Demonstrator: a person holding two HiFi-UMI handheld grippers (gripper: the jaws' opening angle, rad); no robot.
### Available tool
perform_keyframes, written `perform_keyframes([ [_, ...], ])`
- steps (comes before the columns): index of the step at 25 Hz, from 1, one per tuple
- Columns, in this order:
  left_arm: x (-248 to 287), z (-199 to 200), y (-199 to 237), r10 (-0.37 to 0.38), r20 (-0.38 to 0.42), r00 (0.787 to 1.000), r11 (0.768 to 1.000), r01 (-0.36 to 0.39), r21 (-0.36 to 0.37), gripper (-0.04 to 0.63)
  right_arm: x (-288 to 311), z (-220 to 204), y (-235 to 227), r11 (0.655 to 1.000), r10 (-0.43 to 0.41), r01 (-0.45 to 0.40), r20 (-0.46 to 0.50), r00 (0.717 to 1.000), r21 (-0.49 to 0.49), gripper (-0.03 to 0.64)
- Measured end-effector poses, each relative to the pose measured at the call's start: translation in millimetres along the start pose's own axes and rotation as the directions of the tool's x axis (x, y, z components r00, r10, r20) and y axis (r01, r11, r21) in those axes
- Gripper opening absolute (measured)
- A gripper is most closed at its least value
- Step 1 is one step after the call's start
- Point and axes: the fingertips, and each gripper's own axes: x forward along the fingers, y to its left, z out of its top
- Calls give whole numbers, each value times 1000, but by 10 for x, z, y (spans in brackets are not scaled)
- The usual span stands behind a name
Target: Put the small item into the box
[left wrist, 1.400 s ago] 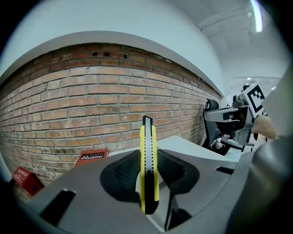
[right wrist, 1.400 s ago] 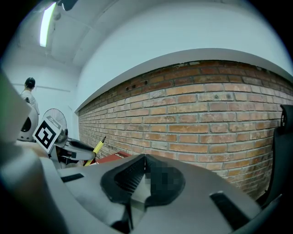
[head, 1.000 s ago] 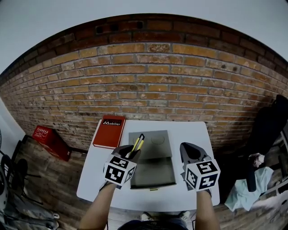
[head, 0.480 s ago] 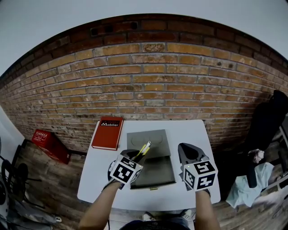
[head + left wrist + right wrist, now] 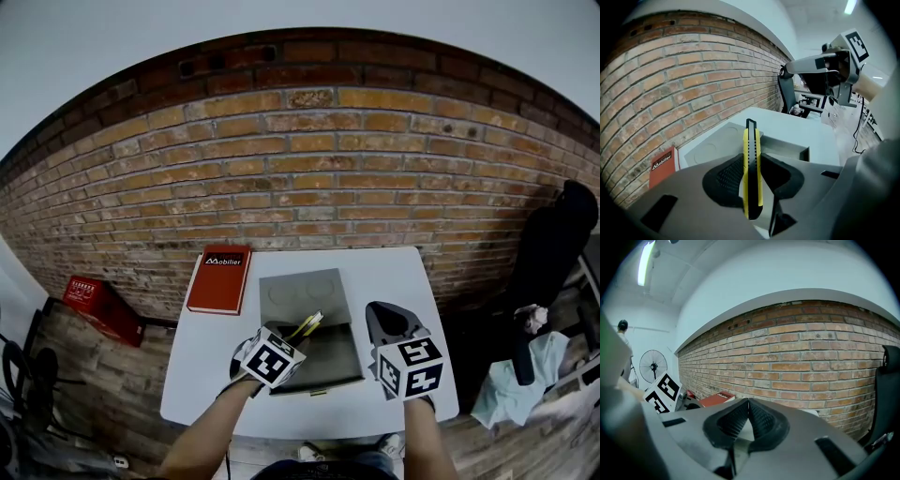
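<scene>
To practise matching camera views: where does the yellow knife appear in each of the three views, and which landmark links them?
Head view: knife, lower centre.
Left gripper view: knife, centre, upright.
Right gripper view: not in it.
Shared landmark: red book, in all three.

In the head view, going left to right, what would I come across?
red crate → red book → left gripper holding the utility knife → right gripper → black chair
</scene>
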Motion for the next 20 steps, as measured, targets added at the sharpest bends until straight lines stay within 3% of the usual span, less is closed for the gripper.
perform_keyframes([
  [9, 282, -218, -193, -70, -108, 992, 994, 78, 72, 130, -28, -105, -5, 1000, -8, 9, -21, 1000, 5, 20],
  [20, 575, -540, -327, -137, -250, 959, 982, 164, 93, 130, -34, -180, -44, 1000, -12, 12, -41, 999, 2, 20],
])
